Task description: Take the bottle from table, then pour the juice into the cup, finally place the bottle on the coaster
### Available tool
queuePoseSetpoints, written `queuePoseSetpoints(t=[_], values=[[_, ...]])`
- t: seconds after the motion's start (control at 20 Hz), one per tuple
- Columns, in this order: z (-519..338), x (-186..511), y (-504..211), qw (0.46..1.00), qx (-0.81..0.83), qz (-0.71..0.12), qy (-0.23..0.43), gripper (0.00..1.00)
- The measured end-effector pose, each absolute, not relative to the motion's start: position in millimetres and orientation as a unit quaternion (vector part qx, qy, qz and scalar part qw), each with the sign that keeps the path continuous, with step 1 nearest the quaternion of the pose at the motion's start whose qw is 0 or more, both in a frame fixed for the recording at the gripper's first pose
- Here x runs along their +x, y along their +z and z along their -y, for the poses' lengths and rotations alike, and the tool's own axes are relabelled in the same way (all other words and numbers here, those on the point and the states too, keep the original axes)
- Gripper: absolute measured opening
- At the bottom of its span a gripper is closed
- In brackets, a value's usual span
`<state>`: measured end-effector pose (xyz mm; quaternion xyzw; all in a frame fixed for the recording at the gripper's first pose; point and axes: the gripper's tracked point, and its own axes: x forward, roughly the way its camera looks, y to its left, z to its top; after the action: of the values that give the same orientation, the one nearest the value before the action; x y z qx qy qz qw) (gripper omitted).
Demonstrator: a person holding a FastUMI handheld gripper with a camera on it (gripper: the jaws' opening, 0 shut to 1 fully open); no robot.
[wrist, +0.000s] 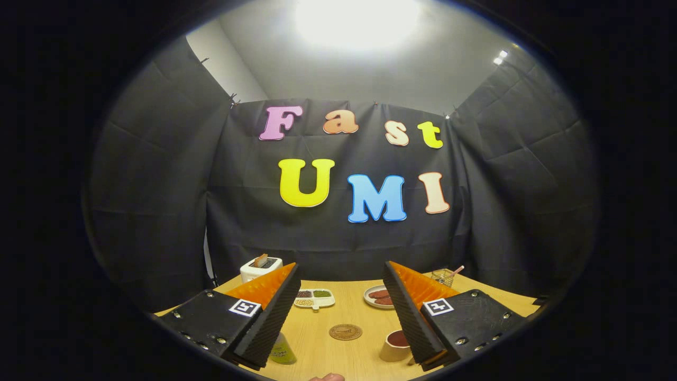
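The gripper [341, 312] is hovering above the wooden table [338, 354] with its fingers spread wide and nothing between them. The bottle [282, 351] is sitting on the table just under the inner edge of the left finger [267, 317], mostly hidden by it (only a yellow-green part is peeking out), so whether it is standing upright or leaning, and which way its long axis is running, cannot be told from here. The cup [395, 346] is standing upright on the table beside the right finger [410, 312], its open mouth facing up and a dark reddish inside showing; the finger is covering its right side. The round coaster [345, 332] is lying flat in the gap between the fingers, beyond the bottle and the cup and apart from both.

Farther back, a white divided dish [314, 299] is holding small portions, and a plate [376, 298] is carrying brown pieces. A white toaster [259, 268] is standing at the far left by the wall, and a small wire basket [443, 275] is sitting at the far right.
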<state>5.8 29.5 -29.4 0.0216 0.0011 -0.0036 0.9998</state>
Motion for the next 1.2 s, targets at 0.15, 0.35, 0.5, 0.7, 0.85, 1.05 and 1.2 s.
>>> queuePoseSetpoints(t=[0.15, 0.35, 0.5, 0.7, 0.85, 1.05, 1.2], values=[[-51, 8, -45, 1.000, 0.023, -0.009, 0.013, 0.96], [-83, 13, -66, 0.999, 0.019, -0.021, 0.036, 0.96], [-107, 17, -84, 0.998, 0.014, -0.033, 0.051, 0.96], [-129, 23, -110, 0.997, 0.006, -0.052, 0.061, 0.96], [-136, 28, -135, 0.995, 0.006, -0.075, 0.059, 0.96], [-143, 29, -167, 0.993, 0.004, -0.105, 0.054, 0.96], [-147, 30, -188, 0.991, 0.004, -0.124, 0.054, 0.96]])
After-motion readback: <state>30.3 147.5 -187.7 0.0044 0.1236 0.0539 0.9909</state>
